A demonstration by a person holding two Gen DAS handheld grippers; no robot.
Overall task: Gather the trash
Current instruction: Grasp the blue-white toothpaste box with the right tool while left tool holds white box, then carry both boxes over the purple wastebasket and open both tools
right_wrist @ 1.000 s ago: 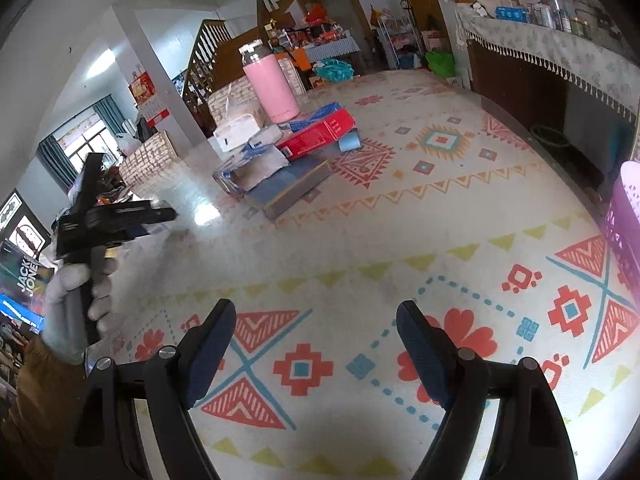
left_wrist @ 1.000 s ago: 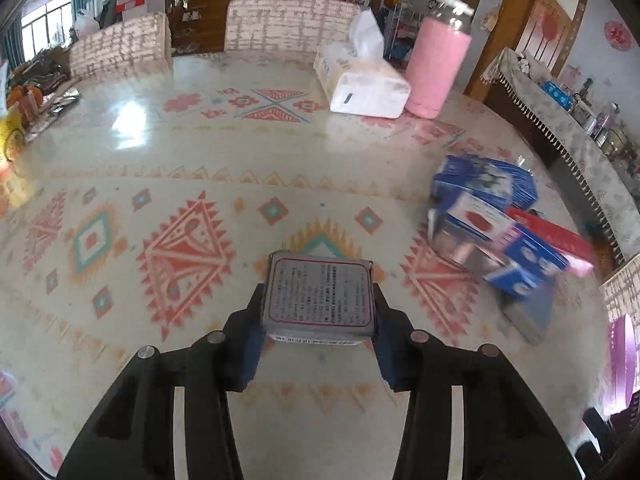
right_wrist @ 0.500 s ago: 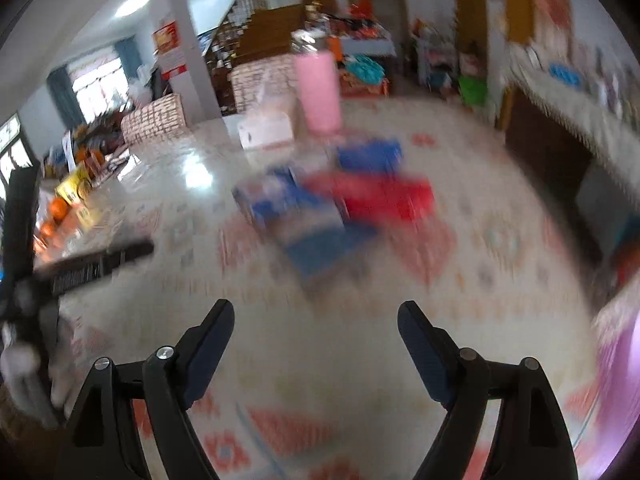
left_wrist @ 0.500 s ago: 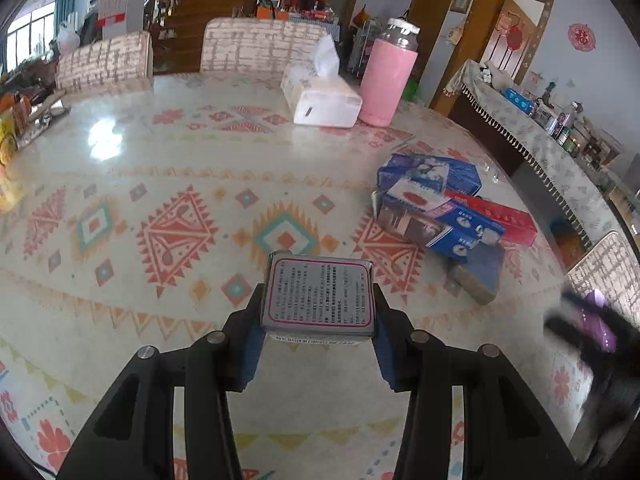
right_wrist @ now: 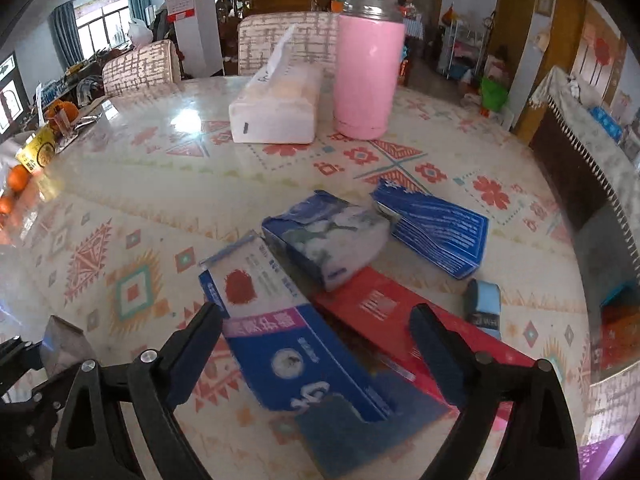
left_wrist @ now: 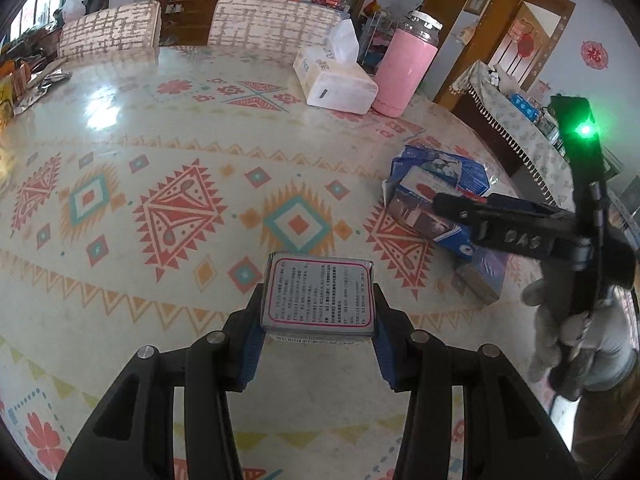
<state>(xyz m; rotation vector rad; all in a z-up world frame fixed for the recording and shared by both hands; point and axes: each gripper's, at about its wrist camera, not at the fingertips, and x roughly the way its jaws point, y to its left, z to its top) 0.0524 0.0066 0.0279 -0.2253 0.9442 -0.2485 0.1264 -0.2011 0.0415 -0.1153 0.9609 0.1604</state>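
Note:
My left gripper (left_wrist: 318,312) is shut on a small silver box (left_wrist: 319,295) with a red-framed printed label, held above the patterned tablecloth. A heap of flattened cartons (left_wrist: 440,208) lies to its right. In the right wrist view my right gripper (right_wrist: 316,328) hangs over that heap, its jaws opening wide; a blue-and-white carton (right_wrist: 280,320) and a red carton (right_wrist: 400,316) lie below the gap, untouched. Further back lie a cloud-print blue box (right_wrist: 332,236) and a dark blue flat box (right_wrist: 436,228). The right gripper (left_wrist: 472,216) also shows in the left wrist view, held by a gloved hand (left_wrist: 560,320).
A white tissue pack (right_wrist: 276,108) and a tall pink flask (right_wrist: 368,60) stand at the back of the table (left_wrist: 120,200). Two woven-pattern chairs (left_wrist: 276,20) sit behind. Oranges and snacks (right_wrist: 24,168) lie at the far left edge; a small light-blue roll (right_wrist: 484,308) sits beside the red carton.
My right gripper has swung from the patterned floor to over the carton heap, and its jaws stand wider. The left gripper still grips the silver box; the right hand has come into its view.

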